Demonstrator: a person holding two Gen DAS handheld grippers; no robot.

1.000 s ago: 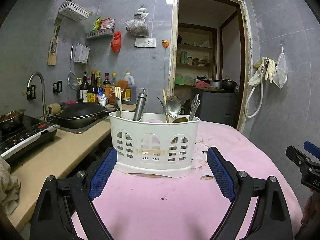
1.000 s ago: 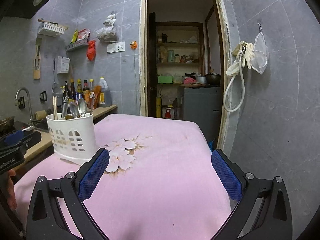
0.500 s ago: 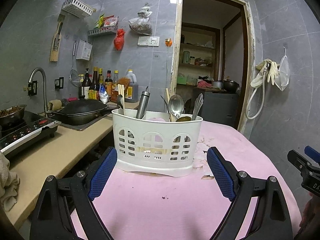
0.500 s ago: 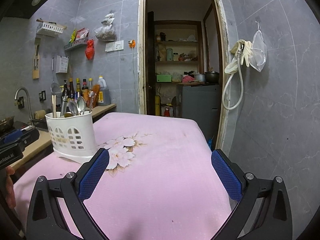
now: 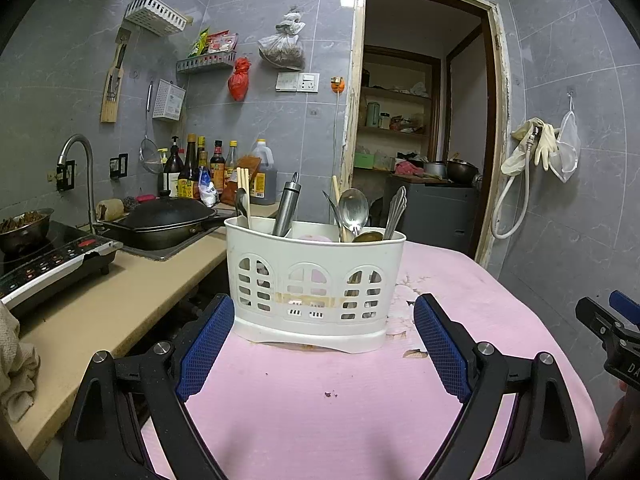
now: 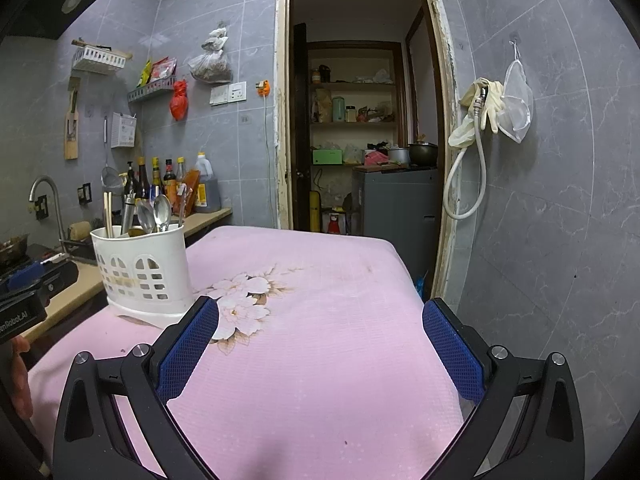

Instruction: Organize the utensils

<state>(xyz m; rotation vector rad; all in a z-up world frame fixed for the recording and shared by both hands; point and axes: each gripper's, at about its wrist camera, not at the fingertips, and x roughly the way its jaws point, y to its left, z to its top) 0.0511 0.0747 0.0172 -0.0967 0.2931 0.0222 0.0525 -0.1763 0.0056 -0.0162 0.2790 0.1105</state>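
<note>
A white plastic utensil caddy (image 5: 314, 286) stands upright on the pink tablecloth (image 5: 320, 400). It holds spoons (image 5: 354, 208), chopsticks (image 5: 243, 192), a steel cylinder-handled tool (image 5: 288, 204) and an ornate handle (image 5: 396, 210). My left gripper (image 5: 324, 350) is open and empty, just in front of the caddy, with its fingers either side of it. In the right wrist view the caddy (image 6: 144, 272) stands at the left. My right gripper (image 6: 320, 348) is open and empty over bare cloth, well right of the caddy.
A beige counter (image 5: 104, 304) lies left of the table with an induction cooker (image 5: 48, 264), a black wok (image 5: 164, 220), a tap and sauce bottles (image 5: 200, 168). A doorway (image 6: 360, 140) opens behind the table. A hose and gloves (image 6: 480, 120) hang on the right wall.
The left gripper has shifted slightly, so the caddy sits a little higher and more centred between its fingers. The right gripper's view has barely moved. Both grippers stay open.
</note>
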